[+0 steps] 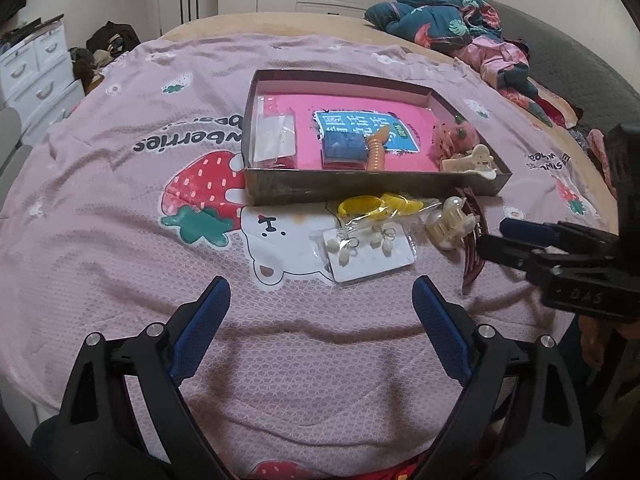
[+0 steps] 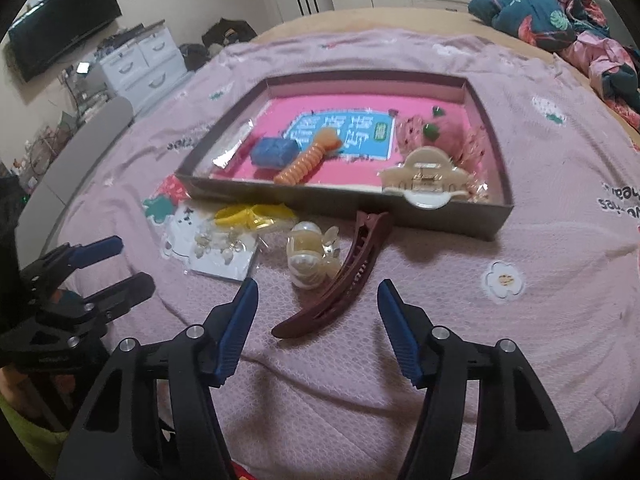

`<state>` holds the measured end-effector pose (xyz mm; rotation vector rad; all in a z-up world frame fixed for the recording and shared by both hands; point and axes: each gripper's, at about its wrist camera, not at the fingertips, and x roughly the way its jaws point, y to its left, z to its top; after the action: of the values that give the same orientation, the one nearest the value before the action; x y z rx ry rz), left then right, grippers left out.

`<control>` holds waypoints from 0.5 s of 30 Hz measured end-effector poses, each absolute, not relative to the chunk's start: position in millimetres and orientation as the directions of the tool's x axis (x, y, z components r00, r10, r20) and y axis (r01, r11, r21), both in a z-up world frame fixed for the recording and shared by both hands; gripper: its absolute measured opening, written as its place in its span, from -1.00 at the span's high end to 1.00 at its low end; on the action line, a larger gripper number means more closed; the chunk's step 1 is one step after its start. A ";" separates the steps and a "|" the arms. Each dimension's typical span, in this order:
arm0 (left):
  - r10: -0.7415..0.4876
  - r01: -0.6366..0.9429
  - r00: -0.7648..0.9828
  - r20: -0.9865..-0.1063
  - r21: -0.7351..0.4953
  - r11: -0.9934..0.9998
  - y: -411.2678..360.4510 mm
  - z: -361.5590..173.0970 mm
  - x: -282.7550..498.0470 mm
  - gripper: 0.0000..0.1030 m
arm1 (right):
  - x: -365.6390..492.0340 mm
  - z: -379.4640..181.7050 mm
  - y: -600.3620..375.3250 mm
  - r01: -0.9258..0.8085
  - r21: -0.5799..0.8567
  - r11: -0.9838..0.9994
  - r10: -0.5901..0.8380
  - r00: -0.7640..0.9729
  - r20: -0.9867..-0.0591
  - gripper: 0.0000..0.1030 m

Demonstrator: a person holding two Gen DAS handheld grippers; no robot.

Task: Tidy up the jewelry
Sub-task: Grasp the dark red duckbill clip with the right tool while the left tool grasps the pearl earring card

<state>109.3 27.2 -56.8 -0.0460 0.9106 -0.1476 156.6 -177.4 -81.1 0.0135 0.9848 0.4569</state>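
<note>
A shallow grey box (image 1: 360,190) (image 2: 336,204) with a pink floor lies on the bed. It holds a blue block (image 2: 275,152), an orange spiral clip (image 2: 308,162), a cream claw clip (image 2: 424,176) and pink items. In front of it lie a card of pearl earrings (image 1: 368,250) (image 2: 220,250), a yellow item in a bag (image 1: 376,204) (image 2: 252,214), a cream pearl claw clip (image 1: 450,222) (image 2: 310,258) and a dark red hair clip (image 2: 340,278). My left gripper (image 1: 320,292) is open and empty, just short of the earring card. My right gripper (image 2: 318,296) is open, its fingertips on either side of the dark red clip's near end.
A pink strawberry-print blanket (image 1: 160,200) covers the bed. Crumpled dark floral bedding (image 1: 440,12) lies at the far right. White drawers (image 2: 136,66) and a wall television (image 2: 60,24) stand to the left beyond the bed edge.
</note>
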 end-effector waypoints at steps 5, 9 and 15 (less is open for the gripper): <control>-0.144 0.103 0.595 -0.791 -0.103 0.989 26.0 -60.9 117.0 -0.65 | 167.7 -94.4 -179.2 -0.333 0.225 0.916 0.361 0.436 -0.824 -0.05; -0.152 0.111 0.582 -0.799 -0.107 0.988 19.1 -65.2 126.6 -0.65 | 172.6 -99.6 -190.4 -0.303 0.235 0.923 0.352 0.425 -0.834 0.16; -0.171 0.127 0.549 -0.818 -0.120 0.985 2.5 -77.7 146.3 -0.65 | 183.3 -109.5 -211.1 -0.260 0.294 0.920 0.380 0.406 -0.831 0.56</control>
<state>146.3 2.5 -77.7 -0.0486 0.9744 -0.1762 183.3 -211.1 -109.5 0.1243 1.0800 0.4054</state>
